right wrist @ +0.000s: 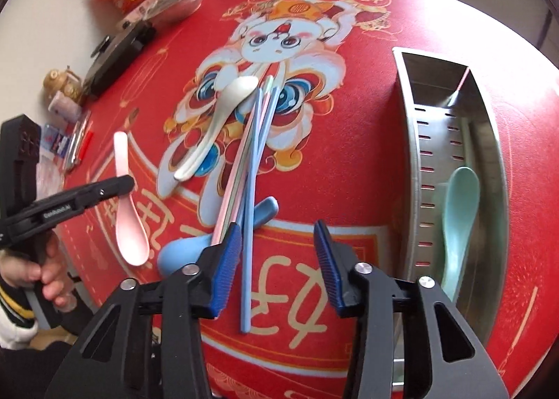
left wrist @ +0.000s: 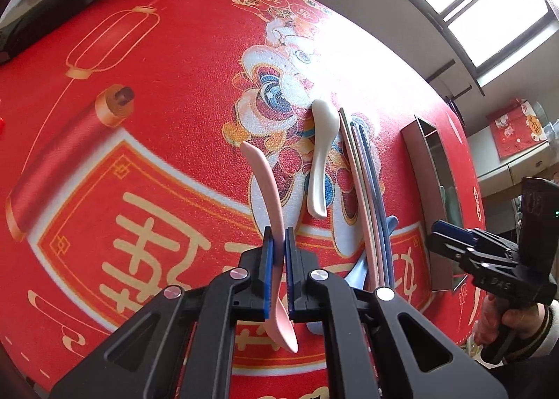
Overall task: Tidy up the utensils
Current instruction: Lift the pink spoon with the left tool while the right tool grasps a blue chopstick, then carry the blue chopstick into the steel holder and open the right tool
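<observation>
Left wrist view showed the left gripper (left wrist: 278, 270) with its ribbed blue fingers (left wrist: 267, 270) pressed together on the handle of a smooth pink spoon (left wrist: 270, 210), the handle rising ahead of the pads and the oval bowl hanging below them, clear of the red mat (left wrist: 139, 161). Beyond it on the bench lay a glossy white spoon (left wrist: 321, 154), bowl toward the far side, and just beside that a bundle of slim chopsticks (left wrist: 367, 196) in pink, grey-green and blue, crossing over a pale blue spoon (left wrist: 360, 268). To the right stood a long stainless-steel holder (left wrist: 424, 168), and nearer the edge the right gripper (left wrist: 454, 238), black and angular, was held in a hand (left wrist: 496, 315) with a striped cuff. In the right wrist view the right gripper (right wrist: 277, 259) had its ribbed blue fingers (right wrist: 229, 266) partly apart, with nothing pinched; one light blue chopstick (right wrist: 249, 259) lay on the mat between them, nearer the left pad, and whether it touched that pad could not be told. The pale blue spoon (right wrist: 195, 249) rested under the chopsticks (right wrist: 251, 154), its rounded bowl just beside the left pad. The steel holder (right wrist: 419, 154) had rows of slots along its inner wall, and a matte mint-green spoon (right wrist: 457, 210) lay inside it, bowl toward the far end. The mat (right wrist: 314, 189) had a grainy printed surface with a cartoon lion-dance figure and gold characters.
</observation>
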Motion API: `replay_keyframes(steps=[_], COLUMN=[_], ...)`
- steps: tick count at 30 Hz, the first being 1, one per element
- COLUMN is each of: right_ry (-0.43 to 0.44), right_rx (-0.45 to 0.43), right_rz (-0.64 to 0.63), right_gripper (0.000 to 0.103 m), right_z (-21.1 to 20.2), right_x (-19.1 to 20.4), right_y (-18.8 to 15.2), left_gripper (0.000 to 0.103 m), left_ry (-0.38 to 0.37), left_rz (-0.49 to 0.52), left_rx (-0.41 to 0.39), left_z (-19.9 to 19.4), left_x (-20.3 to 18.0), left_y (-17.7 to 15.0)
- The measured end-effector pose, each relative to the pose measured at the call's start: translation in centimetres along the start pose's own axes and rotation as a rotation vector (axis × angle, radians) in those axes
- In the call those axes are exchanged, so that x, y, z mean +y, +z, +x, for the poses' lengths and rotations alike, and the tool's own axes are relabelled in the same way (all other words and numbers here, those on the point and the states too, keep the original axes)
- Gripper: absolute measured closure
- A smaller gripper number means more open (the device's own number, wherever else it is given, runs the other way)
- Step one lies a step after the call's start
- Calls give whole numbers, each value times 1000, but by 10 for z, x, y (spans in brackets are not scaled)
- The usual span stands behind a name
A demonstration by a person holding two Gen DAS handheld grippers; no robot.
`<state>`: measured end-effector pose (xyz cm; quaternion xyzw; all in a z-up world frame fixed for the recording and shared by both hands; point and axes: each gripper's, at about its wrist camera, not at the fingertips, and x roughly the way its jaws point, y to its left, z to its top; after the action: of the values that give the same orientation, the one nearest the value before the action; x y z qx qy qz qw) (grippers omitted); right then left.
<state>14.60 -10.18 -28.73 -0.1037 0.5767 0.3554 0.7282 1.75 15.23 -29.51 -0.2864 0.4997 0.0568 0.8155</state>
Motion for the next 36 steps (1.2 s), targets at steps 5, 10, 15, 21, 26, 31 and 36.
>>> replay_keyframes(steps=[5, 10, 15, 21, 26, 31, 36], right_ry=[15, 22, 17, 62, 113, 156, 165], right_rx=[63, 79, 100, 80, 24, -56, -203], right_rz=[-16, -19, -11, 38, 82, 140, 227], right_gripper=[79, 81, 86, 96, 96, 96, 96], right_z=[25, 33, 44, 46, 31, 9, -25], right_x=[10, 17, 19, 13, 2, -10, -35], right_y=[-6, -7, -9, -10, -14, -16, -19], left_gripper=[97, 97, 97, 97, 97, 97, 97], left_ry=[-34, -46, -49, -57, -67, -80, -95], left_rz=[-18, -23, -19, 1, 32, 82, 111], left_rx=[2, 1, -7, -12, -7, -5, -5], left_z=[-3, -5, -10, -15, -14, -12, -10], left_x=[1, 1, 0, -6, -17, -33, -47], left_y=[-8, -14, -16, -13, -8, -3, 1])
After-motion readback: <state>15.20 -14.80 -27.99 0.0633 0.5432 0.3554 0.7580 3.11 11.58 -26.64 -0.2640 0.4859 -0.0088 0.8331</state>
